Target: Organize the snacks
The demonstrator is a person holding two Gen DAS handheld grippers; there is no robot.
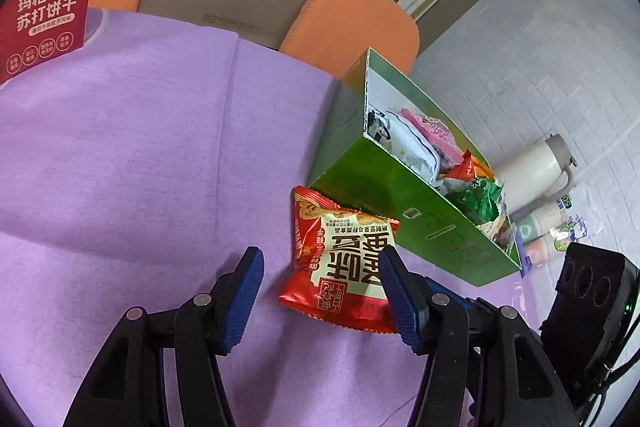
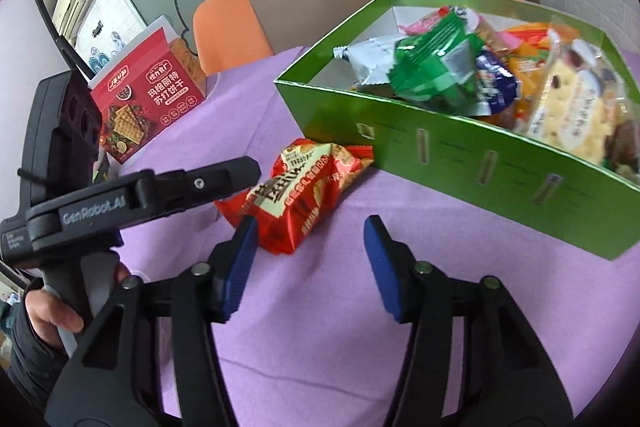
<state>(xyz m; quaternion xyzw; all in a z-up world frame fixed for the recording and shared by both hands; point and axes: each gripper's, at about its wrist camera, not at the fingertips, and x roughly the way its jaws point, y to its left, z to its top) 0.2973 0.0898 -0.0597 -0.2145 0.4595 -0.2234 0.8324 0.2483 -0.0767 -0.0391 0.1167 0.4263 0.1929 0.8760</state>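
A purple cloth (image 1: 120, 147) is spread over the table; on it a green box (image 2: 480, 163) stands, already heaped with snack packets, and a red biscuit carton (image 2: 148, 103) is set well apart at the far left; one red snack packet (image 1: 344, 263) is left lying flat on the cloth, its far corner just beside, perhaps touching, the box's near wall.

The packet's long axis is seen to run from the grippers toward the box, slightly slanted; in the left wrist view it lies ahead and to the right of the left gripper (image 1: 320, 295), its near edge partly hidden behind the right-hand finger, so it is not centred between the fingers.

The left gripper is held wide apart and nothing is gripped; the right gripper (image 2: 310, 267) is likewise spread wide and empty, with the packet ahead and to its left, beyond its left fingertip.

The left gripper is judged the nearer; a small shift rightward would be needed to straddle the packet across its short side before closing.
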